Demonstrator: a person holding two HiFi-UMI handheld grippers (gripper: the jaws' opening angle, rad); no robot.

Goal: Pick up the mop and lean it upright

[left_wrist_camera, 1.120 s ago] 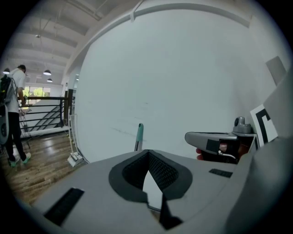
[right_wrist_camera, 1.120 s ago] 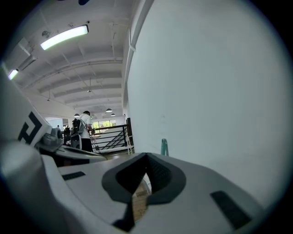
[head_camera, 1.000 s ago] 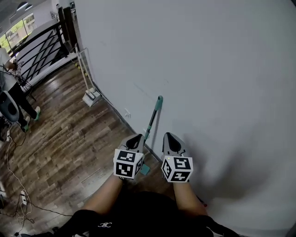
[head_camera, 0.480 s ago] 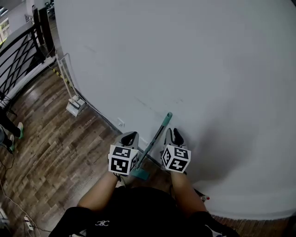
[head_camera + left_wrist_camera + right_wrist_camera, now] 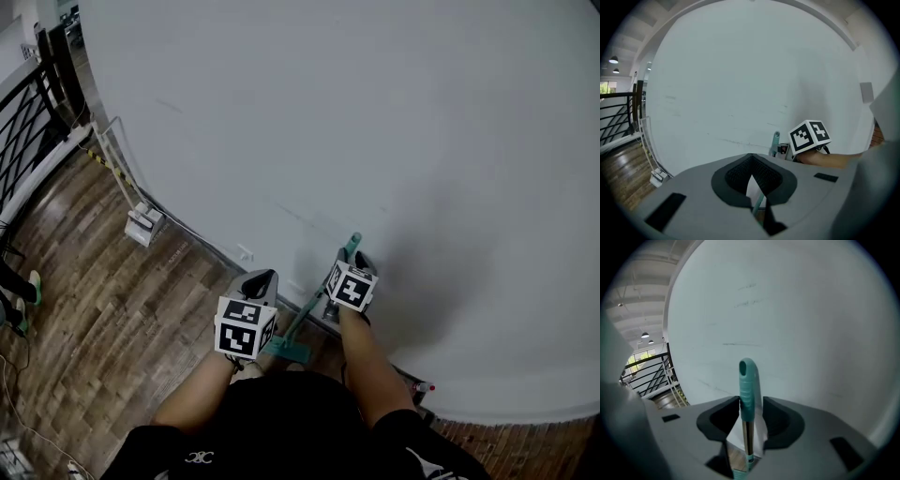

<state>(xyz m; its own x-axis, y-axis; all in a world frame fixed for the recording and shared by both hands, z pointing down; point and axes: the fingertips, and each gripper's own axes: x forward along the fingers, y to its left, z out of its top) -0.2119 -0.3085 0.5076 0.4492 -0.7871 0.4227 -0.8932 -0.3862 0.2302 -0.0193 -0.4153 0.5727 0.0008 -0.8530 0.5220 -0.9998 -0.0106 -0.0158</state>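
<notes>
Wall (image 5: pixel 422 141), plain and white, is filling most of the head view. A brown wood-plank surface (image 5: pixel 103 300) is running along the lower left, and a black railing (image 5: pixel 23 122) is showing in the upper left corner.

The mop (image 5: pixel 302 323) is standing steeply at lower centre. Its teal head is resting on the surface near the foot of the wall, and its handle tip is pointing up toward the wall. Whether the tip is touching the wall cannot be told.

The right gripper (image 5: pixel 349 265) is holding the mop near its top, tongs clamped on the grip. Holding that high is probably giving the most control for tipping the handle in against the wall. The left gripper (image 5: pixel 260 281) is hovering just left of the shaft, lower down. Its tongs are slightly apart and holding nothing, seemingly ready to steady the pole.

The right gripper view is showing what the marker cube is hiding from above: the teal grip (image 5: pixel 746 380) rising between the closed tongs. The left gripper view is showing the narrow gap between its own tongs, with a sliver of shaft visible through it, apparently beyond them. Only the head view is showing the mop head on the surface, and a small white stand (image 5: pixel 141 220) by the wall at left.
</notes>
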